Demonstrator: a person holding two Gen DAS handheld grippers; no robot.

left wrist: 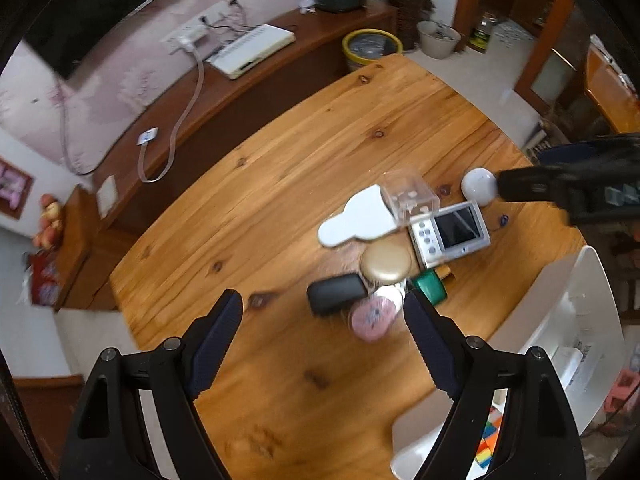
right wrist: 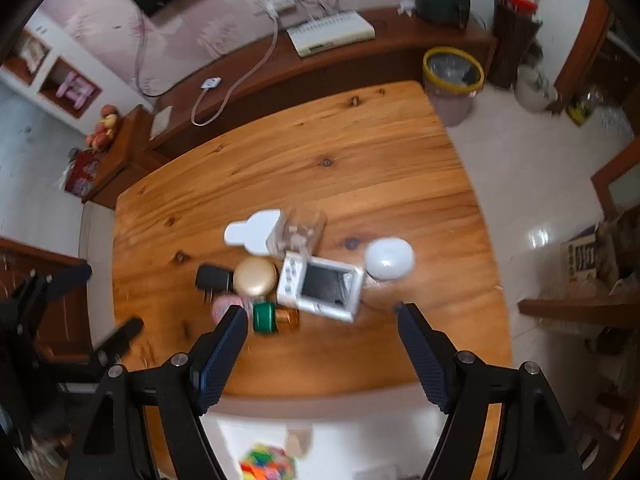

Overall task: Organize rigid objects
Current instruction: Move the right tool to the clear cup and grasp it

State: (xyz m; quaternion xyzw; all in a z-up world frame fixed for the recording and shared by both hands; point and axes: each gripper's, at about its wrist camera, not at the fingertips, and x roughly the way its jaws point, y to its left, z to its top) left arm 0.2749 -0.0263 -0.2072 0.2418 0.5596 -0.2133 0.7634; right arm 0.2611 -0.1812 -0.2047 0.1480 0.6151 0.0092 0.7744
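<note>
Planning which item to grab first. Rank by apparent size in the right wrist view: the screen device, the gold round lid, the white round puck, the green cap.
1. screen device
2. white round puck and gold round lid: look alike, not ranked
3. green cap

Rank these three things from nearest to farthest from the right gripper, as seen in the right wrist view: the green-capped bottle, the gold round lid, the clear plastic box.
From the right gripper:
1. Green-capped bottle, just ahead, beside the left finger's tip.
2. Gold round lid, further back, left of the white device.
3. Clear plastic box, farthest, toward the table's middle.
</note>
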